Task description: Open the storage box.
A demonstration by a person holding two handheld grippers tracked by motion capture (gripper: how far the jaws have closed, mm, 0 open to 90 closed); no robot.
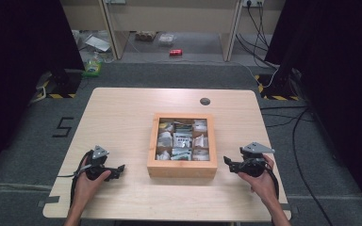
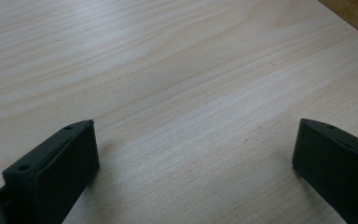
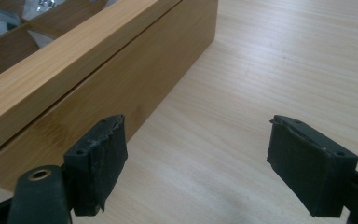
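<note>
A wooden box (image 1: 182,168) with small packets (image 1: 183,140) in its compartments sits at the middle of the surface (image 1: 122,113), nearer the front edge. The left gripper (image 1: 120,168) rests toward the front-left corner, jaws spread wide and empty. The right gripper (image 1: 226,160) lies just beside the box's right wall, jaws likewise released.
</note>
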